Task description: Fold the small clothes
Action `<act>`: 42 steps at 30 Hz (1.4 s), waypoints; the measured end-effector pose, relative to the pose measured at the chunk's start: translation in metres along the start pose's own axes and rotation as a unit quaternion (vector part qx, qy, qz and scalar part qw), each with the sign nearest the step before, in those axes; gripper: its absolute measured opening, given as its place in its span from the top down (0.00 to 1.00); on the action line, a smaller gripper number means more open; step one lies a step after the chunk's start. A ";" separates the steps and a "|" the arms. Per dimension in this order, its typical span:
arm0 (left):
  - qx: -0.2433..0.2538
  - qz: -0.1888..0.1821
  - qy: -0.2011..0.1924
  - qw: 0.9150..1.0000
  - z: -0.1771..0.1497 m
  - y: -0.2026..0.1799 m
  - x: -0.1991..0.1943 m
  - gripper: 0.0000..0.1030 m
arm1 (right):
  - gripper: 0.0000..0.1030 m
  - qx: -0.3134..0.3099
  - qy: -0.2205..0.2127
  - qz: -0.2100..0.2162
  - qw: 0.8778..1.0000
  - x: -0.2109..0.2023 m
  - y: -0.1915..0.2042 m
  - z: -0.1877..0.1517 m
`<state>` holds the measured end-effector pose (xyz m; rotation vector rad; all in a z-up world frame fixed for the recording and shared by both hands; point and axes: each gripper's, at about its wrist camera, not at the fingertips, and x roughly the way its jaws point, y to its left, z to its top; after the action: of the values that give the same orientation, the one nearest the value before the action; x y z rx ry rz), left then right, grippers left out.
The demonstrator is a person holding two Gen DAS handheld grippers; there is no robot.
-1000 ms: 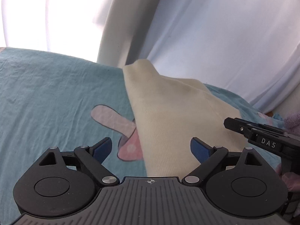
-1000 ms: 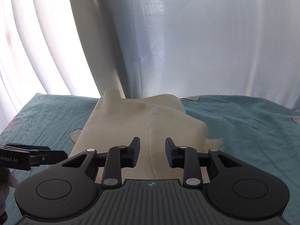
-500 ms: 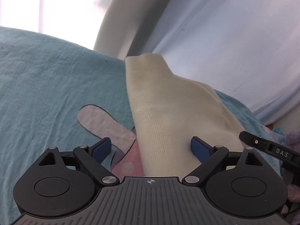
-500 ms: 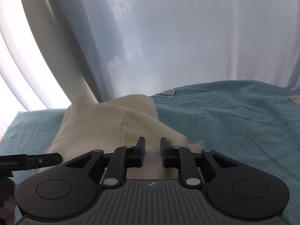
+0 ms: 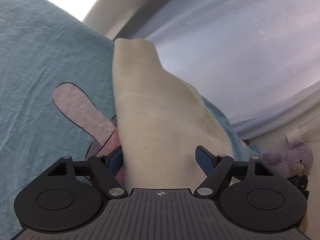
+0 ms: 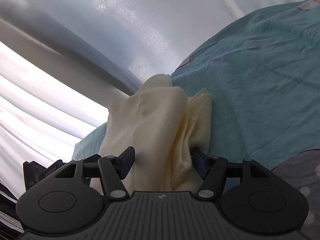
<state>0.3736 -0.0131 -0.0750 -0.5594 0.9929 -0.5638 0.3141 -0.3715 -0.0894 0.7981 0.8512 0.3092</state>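
Observation:
A cream knitted garment (image 5: 160, 124) lies on the teal bedsheet (image 5: 40, 60), reaching away from me. My left gripper (image 5: 160, 158) is open, its blue-padded fingers set wide on either side of the garment's near end. In the right wrist view the same garment (image 6: 160, 124) is bunched, with a frayed edge at its right. My right gripper (image 6: 163, 159) is open, and the cloth fills the gap between its fingers. The left gripper's body (image 6: 40, 172) shows at the lower left of that view.
The sheet carries a pink and lilac cartoon print (image 5: 84, 110). Pale curtains (image 6: 100, 40) hang behind the bed, bright at the left. A purple plush toy (image 5: 290, 160) lies on the floor past the bed's right edge.
Both grippers have moved forward onto the garment. The right gripper, nearly closed half a second ago, has opened wide around the bunched cloth and tilted. The left stayed open.

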 end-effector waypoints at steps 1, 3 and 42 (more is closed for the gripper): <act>0.001 -0.001 -0.002 1.000 0.001 0.000 0.002 0.26 | 0.38 0.009 0.001 0.009 1.000 0.002 -0.002 0.002; 0.002 -0.004 -0.007 1.000 0.003 0.001 0.005 0.31 | 0.38 0.022 0.002 0.026 0.999 0.005 -0.004 0.003; 0.039 -0.003 -0.051 0.998 -0.012 -0.020 -0.081 0.64 | 0.75 -0.032 0.022 0.108 0.993 0.006 0.081 -0.019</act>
<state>0.3248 0.0239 -0.0174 -0.5164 0.8692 -0.5716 0.3081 -0.3039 -0.0410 0.8268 0.7936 0.5444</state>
